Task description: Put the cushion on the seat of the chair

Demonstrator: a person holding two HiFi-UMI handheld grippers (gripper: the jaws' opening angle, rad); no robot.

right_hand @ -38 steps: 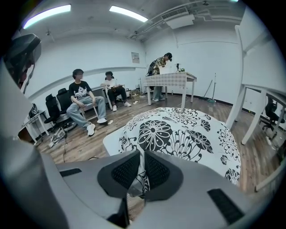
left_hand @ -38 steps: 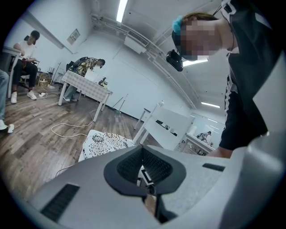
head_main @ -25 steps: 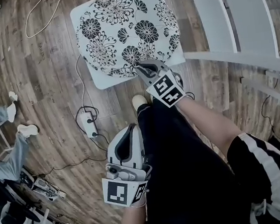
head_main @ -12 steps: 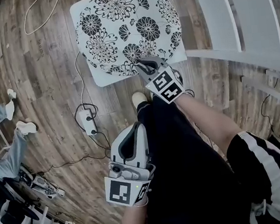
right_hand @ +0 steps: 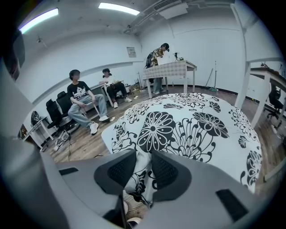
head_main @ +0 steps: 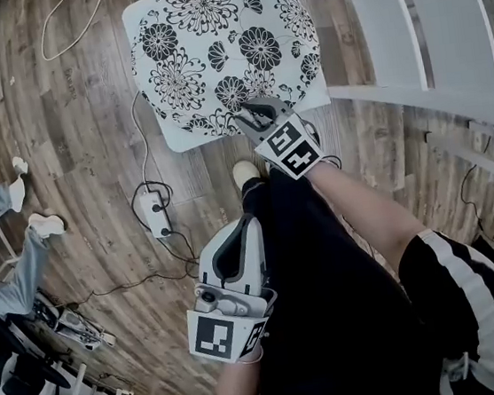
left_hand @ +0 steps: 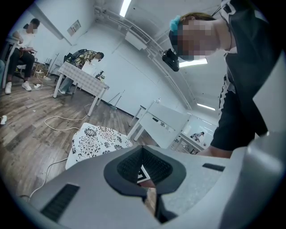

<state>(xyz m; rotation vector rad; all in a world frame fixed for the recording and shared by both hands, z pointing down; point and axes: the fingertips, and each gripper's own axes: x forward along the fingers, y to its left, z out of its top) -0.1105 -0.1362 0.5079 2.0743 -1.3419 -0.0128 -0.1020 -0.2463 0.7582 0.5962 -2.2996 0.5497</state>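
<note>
Now cushion [right_hand: 187, 120] edge between just-opening jaws of right gripper [right_hand: 142, 169].

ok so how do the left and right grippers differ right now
The right gripper reaches the cushion, with the cushion's near edge between its jaws. The left gripper sits well short of the cushion and is empty. The right gripper's jaws stand apart and have just been opening, while the left gripper's jaws are together. Both are grey and carry a cube with square markers.
</note>
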